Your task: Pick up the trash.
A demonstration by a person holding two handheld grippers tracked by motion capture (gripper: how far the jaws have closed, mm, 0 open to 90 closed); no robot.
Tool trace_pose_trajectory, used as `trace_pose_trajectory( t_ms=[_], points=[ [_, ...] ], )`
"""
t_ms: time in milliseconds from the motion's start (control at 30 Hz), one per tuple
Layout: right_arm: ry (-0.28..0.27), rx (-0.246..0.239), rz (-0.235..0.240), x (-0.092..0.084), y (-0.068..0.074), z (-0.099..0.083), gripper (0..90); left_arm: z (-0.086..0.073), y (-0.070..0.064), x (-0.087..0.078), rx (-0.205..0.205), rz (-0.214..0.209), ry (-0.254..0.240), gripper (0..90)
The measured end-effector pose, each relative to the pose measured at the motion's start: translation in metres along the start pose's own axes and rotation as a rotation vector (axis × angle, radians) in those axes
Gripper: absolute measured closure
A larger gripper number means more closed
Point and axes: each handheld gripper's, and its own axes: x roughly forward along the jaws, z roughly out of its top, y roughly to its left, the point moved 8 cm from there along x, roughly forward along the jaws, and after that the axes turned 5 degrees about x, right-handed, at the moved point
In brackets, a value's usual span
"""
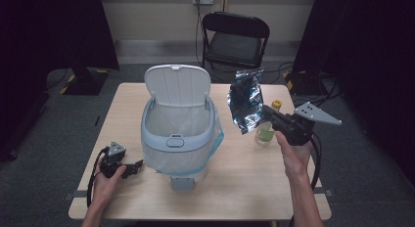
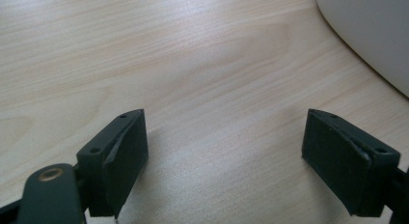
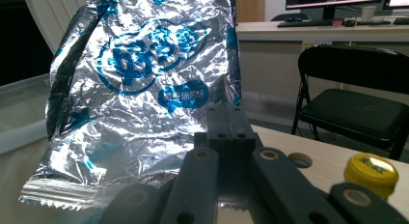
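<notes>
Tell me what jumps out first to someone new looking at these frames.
The crinkled silver foil bag with blue print, held up above the table's right half by the shut right gripper. Next, the pale blue bin at table centre, its white lid flipped up and a clear liner inside. The left gripper rests open on the table beside the bin.

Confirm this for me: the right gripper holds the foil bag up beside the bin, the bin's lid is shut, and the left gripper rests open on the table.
Not quite: the lid of the bin stands open, as the high view shows. The rest holds: the right gripper is clamped on the foil bag beside the bin, and the left gripper rests open on the table.
</notes>
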Motion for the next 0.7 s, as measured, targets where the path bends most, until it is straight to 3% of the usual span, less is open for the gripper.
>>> trace_pose_trajectory(
  t_ms=[333, 700],
  points=[
    [-0.047, -0.007, 0.048, 0.004, 0.018, 0.021, 90.0, 0.0, 0.0, 0.0, -0.001, 0.0, -0.001, 15.9],
    [-0.051, -0.029, 0.134, 0.018, 0.049, 0.036, 90.0, 0.0, 0.0, 0.0, 0.0, 0.0, 0.0, 15.9]
  ],
)
